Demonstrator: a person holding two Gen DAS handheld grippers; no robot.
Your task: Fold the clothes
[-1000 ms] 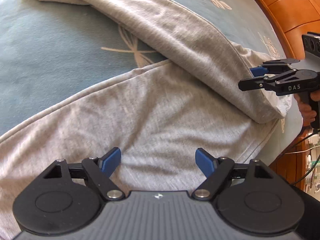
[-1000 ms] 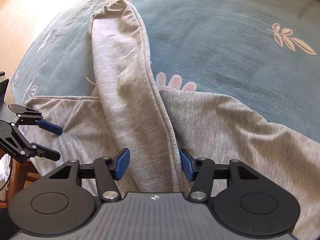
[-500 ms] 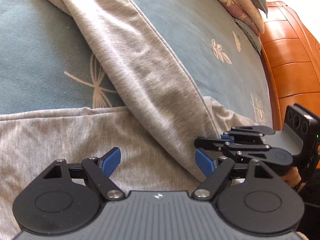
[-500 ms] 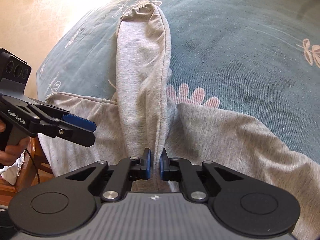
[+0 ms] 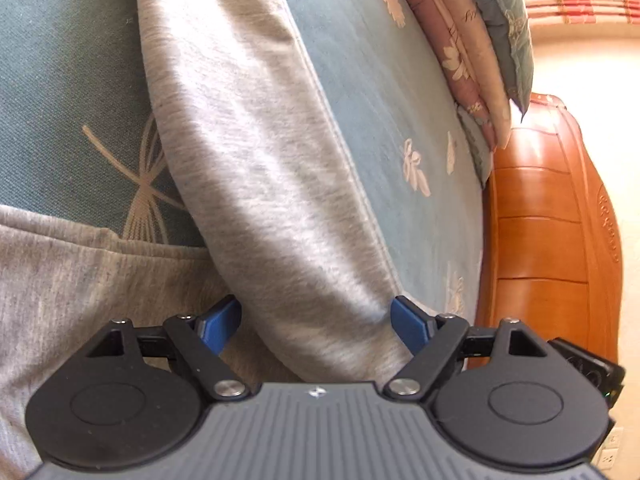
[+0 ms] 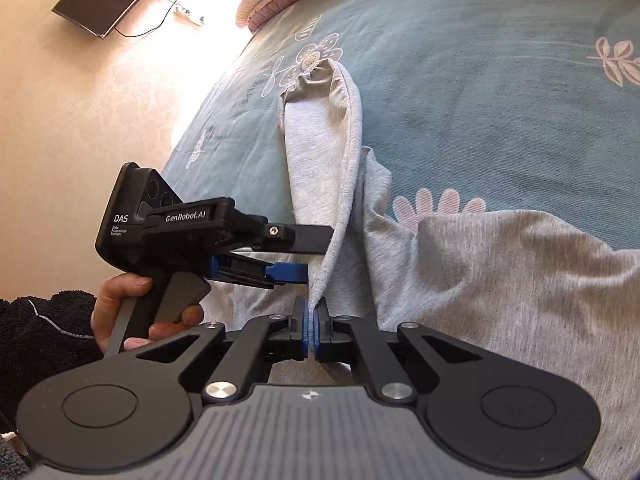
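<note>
Grey trousers (image 6: 500,280) lie spread on the bed (image 6: 480,80), over a blue-green floral cover. One leg (image 6: 320,152) is doubled over and runs away across the cover to its gathered cuff (image 6: 316,70); the other leg trails off to the right.

Right gripper (image 6: 312,326): jaws pressed together, pinching the near end of the folded leg, which rises to the jaws in a thin ridge.

Left gripper (image 5: 316,326): jaws spread wide, one blue pad either side of the same leg (image 5: 260,152), cloth lying between them but not yet nipped. From the right wrist view this gripper (image 6: 298,252) comes in from the left, level with the leg's edge and just beside the right one.

Step in hand, as I judge it: getting a second hold on the leg so both grippers can carry it over.

To do it well:
- Push the left jaws further on before closing, so they take both layers, not only the top skin.
- Close at a spot apart from the right pinch; two holds set close give a sagging span.
- Lift both together and level, keeping the seam edge straight.
- Soft jersey will stretch and drag; watch that the lower leg does not ruck along with it.
- Near edge of bed is close; keep the cloth from sliding off.
</note>
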